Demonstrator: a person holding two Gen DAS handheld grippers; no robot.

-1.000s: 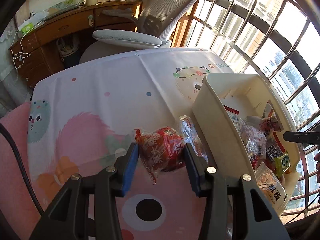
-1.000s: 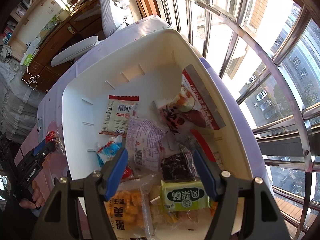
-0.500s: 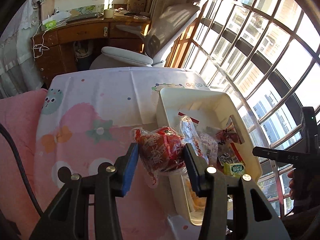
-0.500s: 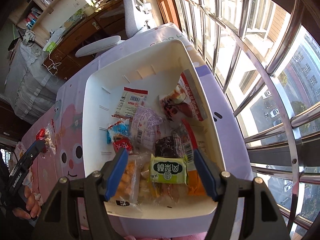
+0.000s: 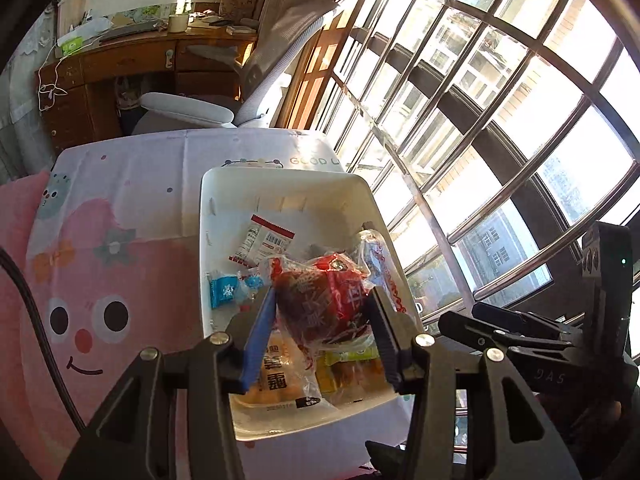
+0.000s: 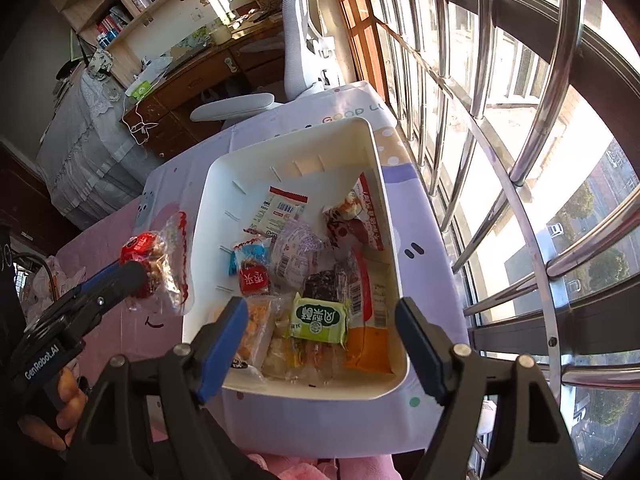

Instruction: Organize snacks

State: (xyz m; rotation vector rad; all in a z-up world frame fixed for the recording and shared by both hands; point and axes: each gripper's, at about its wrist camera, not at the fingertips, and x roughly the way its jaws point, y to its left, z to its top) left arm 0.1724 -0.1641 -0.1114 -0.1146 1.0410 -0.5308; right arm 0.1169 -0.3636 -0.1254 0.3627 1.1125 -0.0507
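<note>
My left gripper [image 5: 322,316] is shut on a red snack bag in clear wrap [image 5: 320,300] and holds it in the air above the white bin [image 5: 280,178]. In the right wrist view the same bag [image 6: 154,258] hangs at the bin's left rim [image 6: 202,216], held by the left gripper [image 6: 132,276]. The bin holds several snack packets, among them a green one [image 6: 320,318] and a red-and-white one [image 6: 280,210]. My right gripper [image 6: 320,320] is open and empty, above the bin's near end.
The bin stands on a table with a pink and white cartoon cloth [image 5: 108,248], close to the barred window [image 5: 480,120]. A white office chair [image 5: 192,110] and a wooden desk [image 5: 132,64] stand beyond the table's far edge.
My left gripper has lifted the red snack bag off the cloth and carried it right, over the bin. My right gripper has pulled back and up from the bin, still open.
</note>
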